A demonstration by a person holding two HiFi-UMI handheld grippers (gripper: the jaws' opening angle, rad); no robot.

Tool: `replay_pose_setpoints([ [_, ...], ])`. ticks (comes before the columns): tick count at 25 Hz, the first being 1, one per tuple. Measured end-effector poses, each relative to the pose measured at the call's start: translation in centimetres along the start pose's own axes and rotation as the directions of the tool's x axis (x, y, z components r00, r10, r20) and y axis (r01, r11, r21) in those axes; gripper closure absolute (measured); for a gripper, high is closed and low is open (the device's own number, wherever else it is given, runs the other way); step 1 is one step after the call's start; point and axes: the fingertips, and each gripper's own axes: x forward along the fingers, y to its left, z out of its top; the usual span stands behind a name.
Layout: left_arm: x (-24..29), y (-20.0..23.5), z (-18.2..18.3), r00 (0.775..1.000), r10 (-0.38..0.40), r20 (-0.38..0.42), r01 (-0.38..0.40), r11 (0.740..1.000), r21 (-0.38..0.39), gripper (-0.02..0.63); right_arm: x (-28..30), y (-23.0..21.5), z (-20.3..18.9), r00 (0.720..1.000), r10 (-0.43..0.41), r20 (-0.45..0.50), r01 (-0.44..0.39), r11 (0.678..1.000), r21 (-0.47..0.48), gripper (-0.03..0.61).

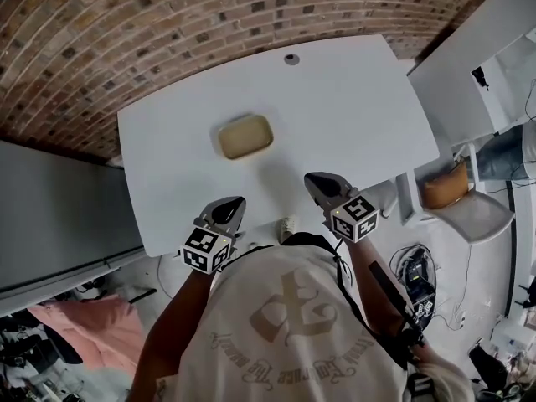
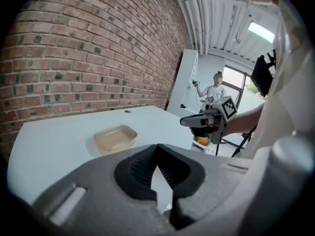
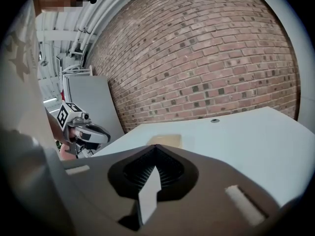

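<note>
One table fills mid-frame, with one tub near its centre. Two claws hover lower centre: left gripper and right gripper, each closed tight, holding nothing.

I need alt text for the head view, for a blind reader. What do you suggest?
A person holds the left claw and the right claw, both shut and empty, over the near edge of a white table. A shallow tan container sits on the table ahead of them, before a brick wall.
</note>
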Motion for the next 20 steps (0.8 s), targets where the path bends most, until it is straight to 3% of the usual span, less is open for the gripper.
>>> replay_pose_setpoints([
  [8,3.5,1.2,1.3,0.997,0.065,-0.045,-0.067,0.997,-0.033,0.611,0.9,-4.9,0.6,0.998,0.05,-0.029,-0.05,0.999,0.017,0.569],
  [20,7.2,2.1,2.2,0.986,0.123,-0.112,-0.126,0.992,-0.02,0.611,5.0,-7.7,1.5,0.98,0.189,-0.065,-0.189,0.982,0.002,0.571],
])
